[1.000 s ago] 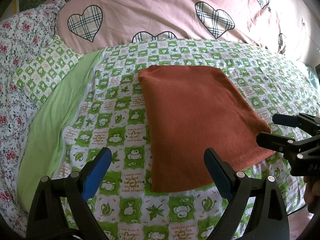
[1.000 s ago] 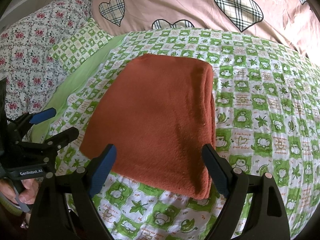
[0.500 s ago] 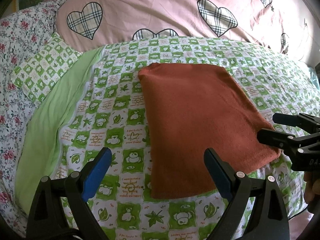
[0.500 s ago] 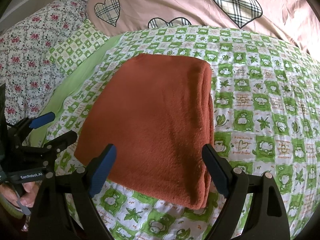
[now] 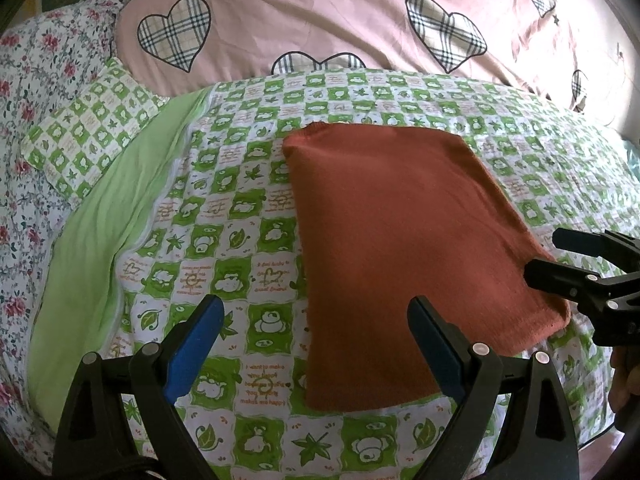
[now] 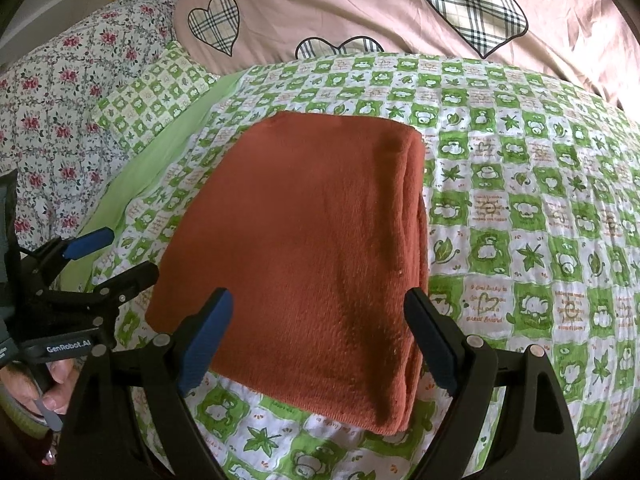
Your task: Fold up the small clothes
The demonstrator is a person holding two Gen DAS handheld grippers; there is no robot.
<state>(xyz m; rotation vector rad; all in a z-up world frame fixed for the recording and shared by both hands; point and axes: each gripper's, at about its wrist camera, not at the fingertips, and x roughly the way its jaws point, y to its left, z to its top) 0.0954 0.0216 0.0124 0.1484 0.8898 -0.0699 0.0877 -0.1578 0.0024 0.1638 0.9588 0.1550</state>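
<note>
A rust-orange knit garment (image 5: 404, 248) lies folded into a flat rectangle on the green checked bedspread (image 5: 224, 216). In the right wrist view the same garment (image 6: 304, 248) shows stacked layers along its right edge. My left gripper (image 5: 316, 344) hovers open over the garment's near left corner, nothing between its blue pads. My right gripper (image 6: 320, 336) stands open above the garment's near edge, also holding nothing. Each gripper shows in the other's view: the right one (image 5: 560, 256) at the garment's right corner, the left one (image 6: 116, 256) at its left side.
A pink duvet with plaid hearts (image 5: 328, 20) is heaped behind the bedspread. A small green checked pillow (image 5: 88, 128) and a floral sheet (image 5: 24, 92) lie at the left, with a plain green strip (image 5: 116, 232) beside them. A hand (image 6: 28, 384) holds the left gripper's handle.
Both grippers have drawn back slightly toward the near edge of the bed and stayed open. The garment has not moved.
</note>
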